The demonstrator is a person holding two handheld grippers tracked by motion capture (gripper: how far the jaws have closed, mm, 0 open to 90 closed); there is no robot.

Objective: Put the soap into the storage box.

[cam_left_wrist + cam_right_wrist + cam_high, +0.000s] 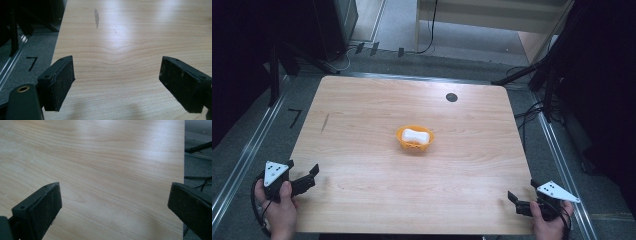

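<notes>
An orange bowl (415, 138) sits near the middle of the wooden table (362, 125), and a white oblong object (417, 135) lies inside it. A hand holds my left gripper (304, 172) at the table's front left corner, far from the bowl. It is open, its two black pads (61, 81) wide apart over bare wood (117, 75). At the front right corner my right gripper (523, 192) is held by the other hand. It is open too, with nothing between its pads (43, 210) but bare wood (112, 182).
A small dark round mark (451, 97) lies on the table towards the back right. A dark streak (96, 17) marks the wood near the left edge. Grey floor, metal rails (242, 155) and cables (532, 112) surround the table.
</notes>
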